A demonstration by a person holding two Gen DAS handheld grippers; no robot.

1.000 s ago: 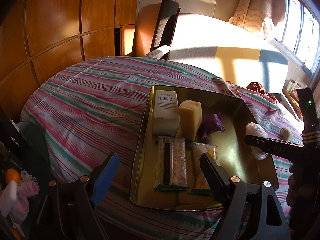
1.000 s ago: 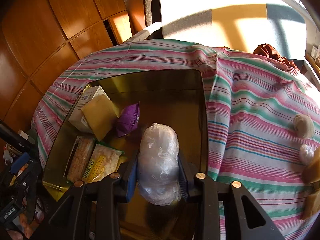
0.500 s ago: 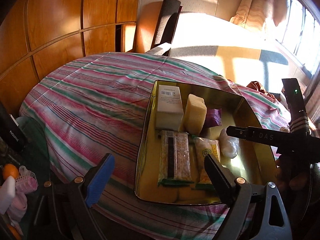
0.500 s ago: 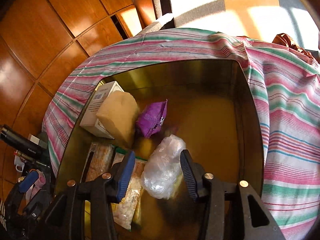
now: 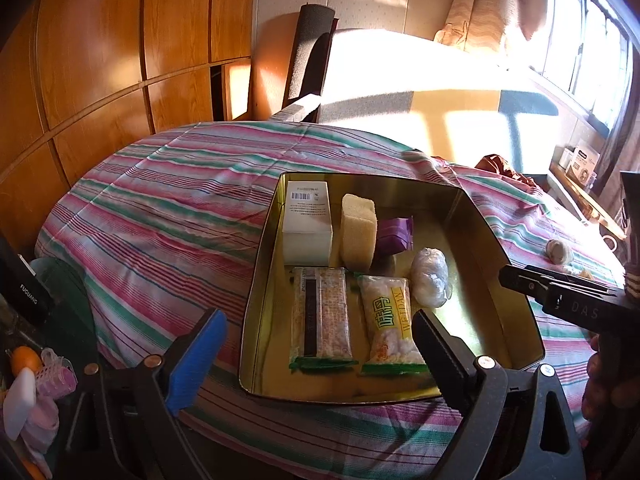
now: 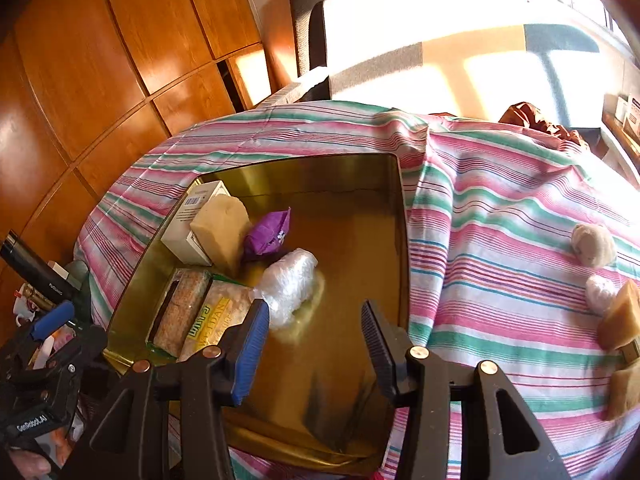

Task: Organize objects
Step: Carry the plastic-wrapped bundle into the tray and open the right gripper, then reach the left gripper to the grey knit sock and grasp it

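plastic-wrapped bundle (image 6: 289, 285) now released in tin (image 6: 360, 360)

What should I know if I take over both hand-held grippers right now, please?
Left hand-held gripper: open, empty, just opened wider, near the gold tin's front edge.
Right hand-held gripper: just opened, empty; the clear plastic bundle lies free in the tin.
In the tin: white box, yellow sponge, purple packet, two snack bars.
Left on the striped cloth: beige ball, small white bundle, tan blocks.
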